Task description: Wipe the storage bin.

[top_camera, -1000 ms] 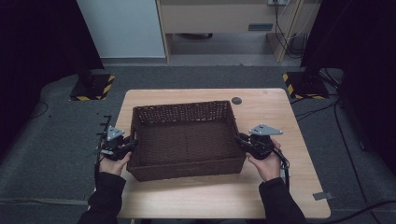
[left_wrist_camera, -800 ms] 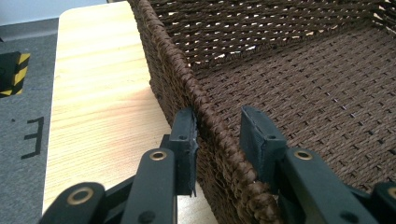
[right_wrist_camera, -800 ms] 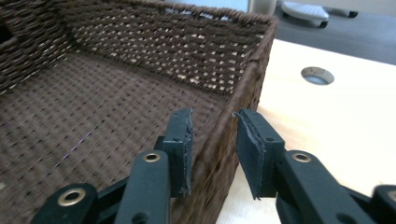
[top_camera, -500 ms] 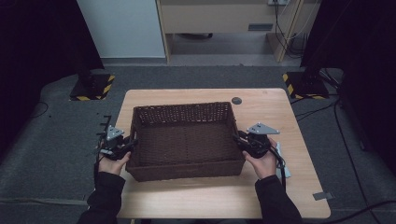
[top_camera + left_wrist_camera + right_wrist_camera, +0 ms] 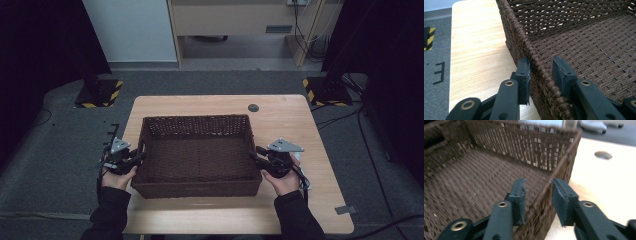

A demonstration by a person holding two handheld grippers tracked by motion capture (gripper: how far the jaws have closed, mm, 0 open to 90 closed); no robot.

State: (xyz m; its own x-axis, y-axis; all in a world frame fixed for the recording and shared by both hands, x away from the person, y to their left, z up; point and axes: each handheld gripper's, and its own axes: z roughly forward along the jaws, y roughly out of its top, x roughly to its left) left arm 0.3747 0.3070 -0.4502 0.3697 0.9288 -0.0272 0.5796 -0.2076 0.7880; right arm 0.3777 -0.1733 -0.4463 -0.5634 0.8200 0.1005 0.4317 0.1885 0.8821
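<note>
Grey carpet surrounded a light wooden desk [image 5: 295, 125] that stood before a pale cabinet. At the left, the left gripper [image 5: 131, 159] sat at the left wall of a brown wicker basket [image 5: 197, 155], which rested in the middle of the desk, its long sides running across. In the left gripper view [image 5: 540, 72] the basket's braided rim [image 5: 534, 60] ran up between the two jaws: the outer jaw lay against the outside of the wall, while the inner jaw stood a little clear of the rim, so the jaws straddled the wall without pinching it. Farther right, a small dark round hole [image 5: 253, 107] marked the desk behind the basket. At the right, the right gripper [image 5: 258, 158] sat at the basket's right wall; its jaws had just been opening, and in the right gripper view [image 5: 538, 195] they stood apart on either side of the wall [image 5: 564, 157], one inside and one outside, gaps showing on both sides.
</note>
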